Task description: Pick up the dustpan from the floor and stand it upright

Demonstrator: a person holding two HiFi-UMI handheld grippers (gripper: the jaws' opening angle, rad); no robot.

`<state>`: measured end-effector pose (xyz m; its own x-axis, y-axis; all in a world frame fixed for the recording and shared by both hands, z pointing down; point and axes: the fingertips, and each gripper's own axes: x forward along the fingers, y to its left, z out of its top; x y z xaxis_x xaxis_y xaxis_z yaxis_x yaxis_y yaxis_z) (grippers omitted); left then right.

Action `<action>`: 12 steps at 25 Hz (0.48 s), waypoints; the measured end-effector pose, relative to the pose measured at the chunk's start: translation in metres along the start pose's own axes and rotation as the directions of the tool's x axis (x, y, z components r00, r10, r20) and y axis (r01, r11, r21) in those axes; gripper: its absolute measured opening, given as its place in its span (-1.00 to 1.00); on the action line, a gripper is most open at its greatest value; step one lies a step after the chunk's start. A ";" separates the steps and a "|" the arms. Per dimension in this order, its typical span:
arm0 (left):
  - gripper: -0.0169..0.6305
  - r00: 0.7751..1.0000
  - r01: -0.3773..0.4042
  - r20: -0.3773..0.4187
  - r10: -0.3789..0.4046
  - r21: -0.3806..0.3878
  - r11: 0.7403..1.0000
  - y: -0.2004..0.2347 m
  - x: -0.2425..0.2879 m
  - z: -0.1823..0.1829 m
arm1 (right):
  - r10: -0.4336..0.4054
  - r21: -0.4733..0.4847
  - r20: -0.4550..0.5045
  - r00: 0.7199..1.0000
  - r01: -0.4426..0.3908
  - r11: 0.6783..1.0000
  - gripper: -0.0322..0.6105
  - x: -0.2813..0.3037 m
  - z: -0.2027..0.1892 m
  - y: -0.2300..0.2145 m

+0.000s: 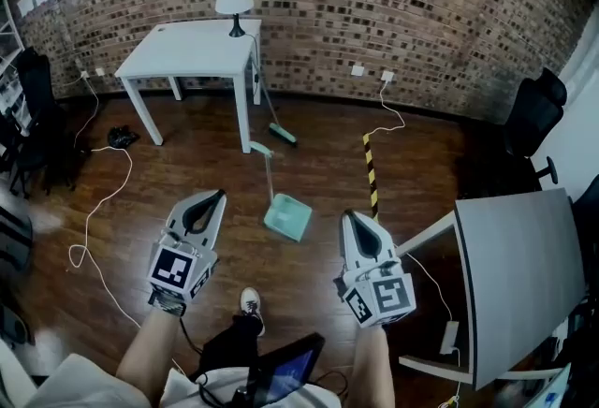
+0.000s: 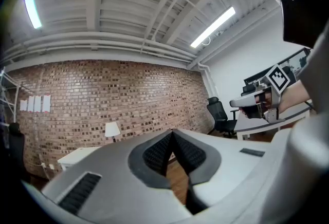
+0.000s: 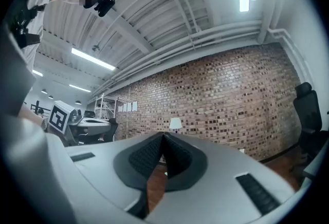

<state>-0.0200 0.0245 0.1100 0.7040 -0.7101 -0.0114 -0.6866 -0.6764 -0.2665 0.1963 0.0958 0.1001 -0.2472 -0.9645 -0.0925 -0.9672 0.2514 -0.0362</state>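
Left of the dustpan, the left tool is clenched on nothing; right of the dustpan, the right tool is likewise clenched and empty (both point level). The teal dustpan rests on the wooden floor, between them, with a broom and a white counter beyond it.

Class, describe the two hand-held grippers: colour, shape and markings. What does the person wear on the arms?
The left gripper and right gripper are pale grey shells tapering to a point, with dark ribbed pads set in a black recess. Each carries a cube with black-and-white square markers. The forearms are unsleeved; the top is white.
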 end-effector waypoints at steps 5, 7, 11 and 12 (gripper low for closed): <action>-0.97 1.000 -0.025 -0.018 0.025 -0.025 0.999 -0.091 -0.075 0.033 | 0.031 -0.002 0.005 1.000 -0.031 1.000 -0.92 -0.115 0.028 0.012; -0.97 0.999 -0.033 -0.035 0.032 -0.031 0.999 -0.126 -0.102 0.046 | 0.034 0.011 -0.013 0.999 -0.034 0.999 -0.92 -0.158 0.037 0.014; -0.97 0.999 -0.025 -0.039 0.024 -0.030 0.999 -0.170 -0.143 0.069 | 0.020 -0.003 -0.053 0.998 -0.020 1.000 -0.92 -0.218 0.050 0.025; -0.97 0.999 -0.024 -0.038 0.023 -0.024 0.999 -0.176 -0.152 0.074 | 0.020 -0.017 -0.063 0.998 -0.021 1.000 -0.92 -0.227 0.052 0.030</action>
<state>0.0074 0.2655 0.0872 0.6808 -0.7322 0.0195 -0.7071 -0.6640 -0.2431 0.2262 0.3268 0.0687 -0.2693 -0.9626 -0.0298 -0.9627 0.2699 -0.0175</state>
